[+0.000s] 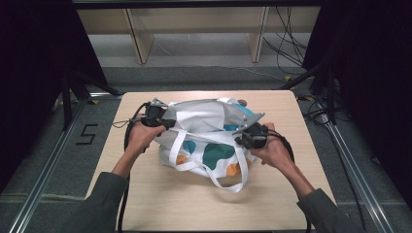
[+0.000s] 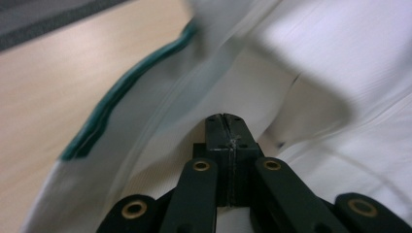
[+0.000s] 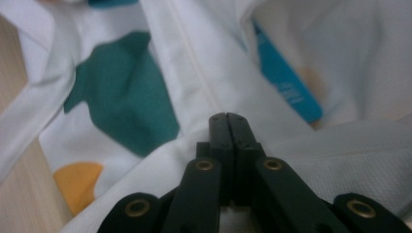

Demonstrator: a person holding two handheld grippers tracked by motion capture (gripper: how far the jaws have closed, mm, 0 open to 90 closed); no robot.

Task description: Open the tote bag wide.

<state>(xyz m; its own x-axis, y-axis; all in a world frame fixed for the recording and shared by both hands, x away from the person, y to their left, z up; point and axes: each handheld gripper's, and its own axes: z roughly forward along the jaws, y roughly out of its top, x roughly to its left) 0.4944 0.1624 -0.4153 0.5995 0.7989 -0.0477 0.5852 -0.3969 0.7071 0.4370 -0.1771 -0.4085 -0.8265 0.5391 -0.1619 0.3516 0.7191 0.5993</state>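
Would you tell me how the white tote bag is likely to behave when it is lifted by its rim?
The tote bag will probably sag: its cloth lies crumpled and folded. Its handle trails limp on the table, so it likely dangles. It seems light, though its contents are unclear.

Even light from above brightens the tabletop [image 1: 160, 204] in the high view, while its surroundings stay dark. Both gripper views are soft: the white bag [image 2: 340, 73] blurs close up, with grey shadows in its folds.

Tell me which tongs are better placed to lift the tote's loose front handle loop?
Right, probably. The right tongs sit beside the handle loop on the bag; the left tongs sit at the far edge.
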